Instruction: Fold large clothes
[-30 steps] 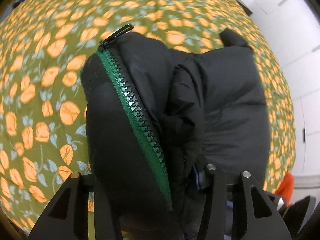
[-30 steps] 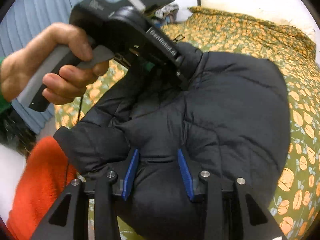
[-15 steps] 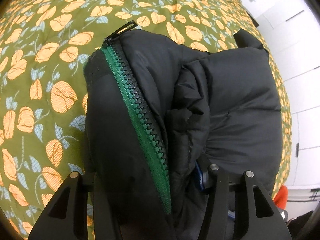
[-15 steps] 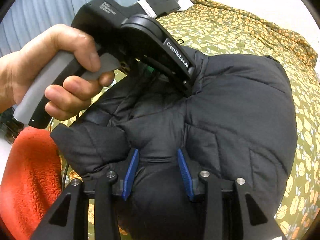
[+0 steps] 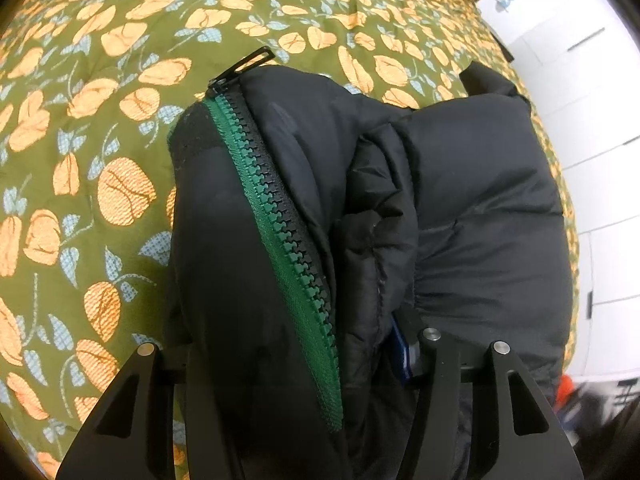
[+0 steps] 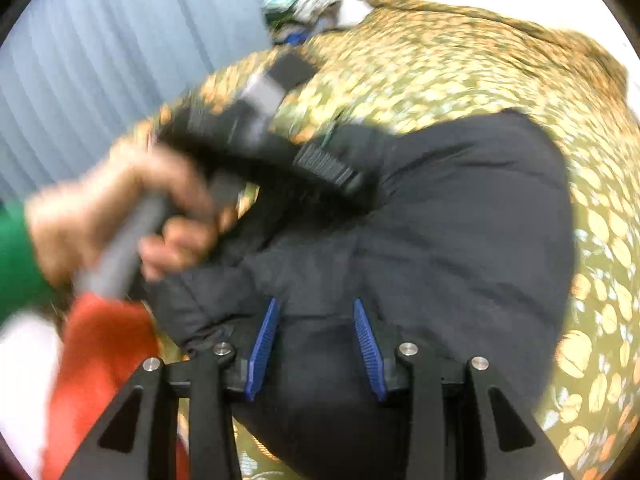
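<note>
Left wrist view: the left hand-held gripper (image 5: 316,364) has sunk closer to the bed (image 5: 100,128), its jaws just easing wider though the black puffer jacket (image 5: 460,208) and its green zipper (image 5: 280,216) still bulge between them. Right wrist view, now blurred: the right hand-held gripper (image 6: 316,344) stays clamped on the jacket's near edge. It looks soft, puffy and slippery, so grab seams or zipper edge.
</note>
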Demonstrator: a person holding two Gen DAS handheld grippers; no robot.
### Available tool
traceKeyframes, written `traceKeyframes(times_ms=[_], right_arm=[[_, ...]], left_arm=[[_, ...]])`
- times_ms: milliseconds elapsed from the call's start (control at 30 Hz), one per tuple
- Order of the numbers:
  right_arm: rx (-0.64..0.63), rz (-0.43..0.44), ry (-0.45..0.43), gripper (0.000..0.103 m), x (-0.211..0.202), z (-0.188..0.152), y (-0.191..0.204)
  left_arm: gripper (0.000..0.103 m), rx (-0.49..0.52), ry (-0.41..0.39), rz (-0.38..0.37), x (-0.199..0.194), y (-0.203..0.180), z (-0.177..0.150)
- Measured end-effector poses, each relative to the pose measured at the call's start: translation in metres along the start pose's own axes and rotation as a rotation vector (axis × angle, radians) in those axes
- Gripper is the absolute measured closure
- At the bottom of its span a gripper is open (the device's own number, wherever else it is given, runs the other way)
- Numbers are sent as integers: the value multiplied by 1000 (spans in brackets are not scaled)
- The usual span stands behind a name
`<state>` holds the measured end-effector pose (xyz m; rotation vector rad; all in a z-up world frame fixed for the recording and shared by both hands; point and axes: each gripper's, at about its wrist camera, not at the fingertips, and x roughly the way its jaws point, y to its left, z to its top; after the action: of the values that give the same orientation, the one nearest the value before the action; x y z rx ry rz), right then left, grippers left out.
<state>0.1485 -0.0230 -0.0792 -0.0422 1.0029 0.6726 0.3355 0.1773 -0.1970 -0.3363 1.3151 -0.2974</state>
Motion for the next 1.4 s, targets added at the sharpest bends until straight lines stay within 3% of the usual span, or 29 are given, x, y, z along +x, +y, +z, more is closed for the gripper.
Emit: traceKeyframes(times_ms=[100,200,400,533,667,833,967,1100,1233,1400], right_arm=[[47,-58,-43,63,-24,20,-33],[85,-140,-21,63,-24,55,-79],[121,-205,71,61,39,116,-140],[173,-194,219,61,94,127,-165],[118,-246,323,61,129,130,-166],[115,-247,310,61,117,126,-164],[133,-186,211,61,59,110,-151],[111,-107,150,61,-10,59,-115],[142,-36,132,61,-51,-1,-72],[175,-73,115,61,-60,-41,-53]], left_arm=[[48,-15,-10,-32,1,6,-1],[48,-21,-17,-51,2,8,-1],[48,-36,-27,-74,1,12,-4],[48,-62,-23,-85,5,19,-1],[48,-78,-15,-100,10,25,4],[48,-55,-1,-101,9,21,7],[48,-48,-8,-103,8,21,6],[48,-43,-12,-103,8,21,6],[47,-29,-22,-91,6,19,2],[46,-5,-34,-63,6,13,0]])
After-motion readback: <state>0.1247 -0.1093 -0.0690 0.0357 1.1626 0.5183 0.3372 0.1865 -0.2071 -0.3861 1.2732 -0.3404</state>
